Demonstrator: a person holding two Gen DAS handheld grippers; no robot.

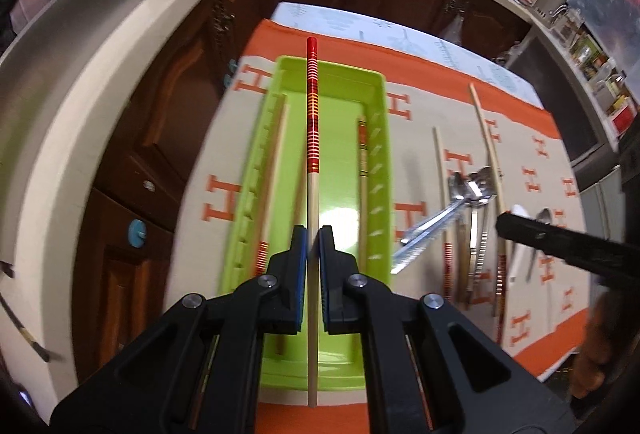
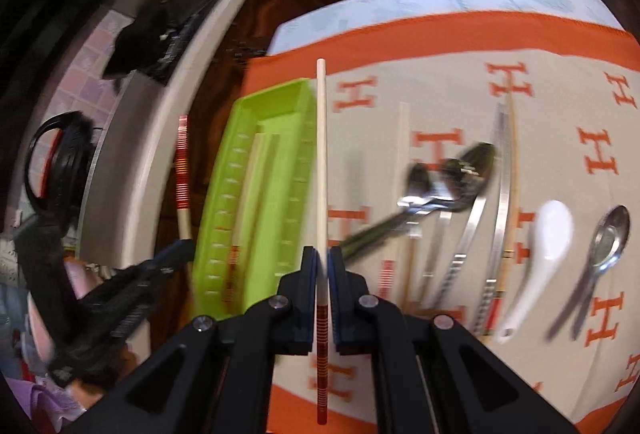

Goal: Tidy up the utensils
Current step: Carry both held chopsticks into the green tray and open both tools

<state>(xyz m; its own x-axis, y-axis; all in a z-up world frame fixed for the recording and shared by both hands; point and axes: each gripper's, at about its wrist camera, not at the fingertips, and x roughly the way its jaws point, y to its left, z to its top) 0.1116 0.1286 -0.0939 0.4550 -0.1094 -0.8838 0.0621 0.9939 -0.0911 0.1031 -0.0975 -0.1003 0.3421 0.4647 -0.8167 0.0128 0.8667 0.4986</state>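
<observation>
Both jaws are clamped on a chopstick each, left gripper [image 1: 313,234] and right gripper [image 2: 322,254], so roughly three chopsticks [image 1: 362,169] are already parked in the green tray [image 1: 378,137], while the spoons [image 2: 466,169] and ceramic spoon [image 2: 548,230] are left on the cloth.

Lime-green tray [image 1: 376,105], red-striped pale chopstick [image 1: 312,121], orange-bordered H-patterned cloth [image 1: 532,173]

glossy lime-green plastic tray [image 1: 376,105], pale matt wooden chopsticks with red-banded ends [image 1: 312,153], shiny steel spoons [image 2: 464,173], glazed white ceramic spoon [image 2: 540,246], woven orange-and-cream cloth [image 2: 560,113].
</observation>
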